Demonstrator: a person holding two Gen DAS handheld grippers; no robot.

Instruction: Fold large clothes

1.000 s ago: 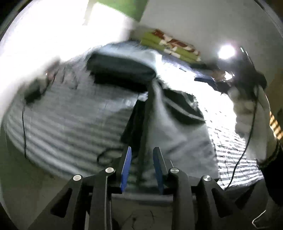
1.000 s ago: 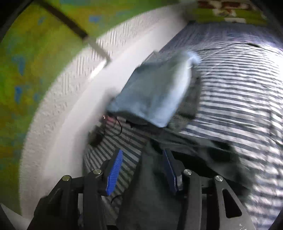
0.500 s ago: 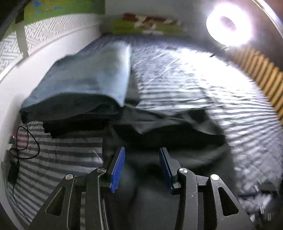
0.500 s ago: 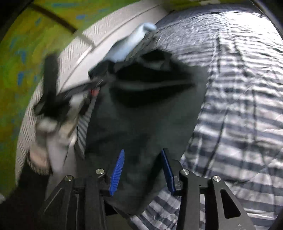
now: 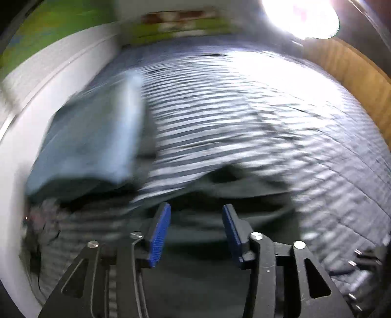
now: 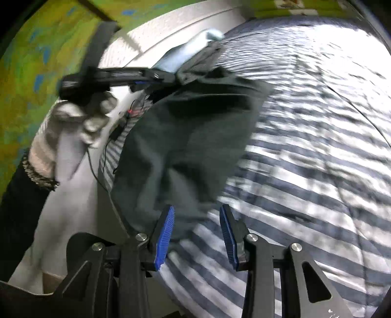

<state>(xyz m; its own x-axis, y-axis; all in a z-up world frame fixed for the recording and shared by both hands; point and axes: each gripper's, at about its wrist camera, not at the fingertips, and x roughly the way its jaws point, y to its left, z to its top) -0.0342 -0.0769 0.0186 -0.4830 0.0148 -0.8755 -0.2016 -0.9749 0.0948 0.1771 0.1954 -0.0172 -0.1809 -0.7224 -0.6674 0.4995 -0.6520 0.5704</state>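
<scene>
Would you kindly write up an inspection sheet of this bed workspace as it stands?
Surface: striped bedspread, rumpled.
Job's things: dark garment spread near the wall side; folded blue garment lying on dark clothes behind it.
Clutter: nothing seen.
Grippers: left gripper open over the dark garment, jaws just opening; right gripper open at the garment's near edge, jaws just closing.
Cables: thin black cable beside the wall.
Surroundings: white wall, bright lamp.
</scene>
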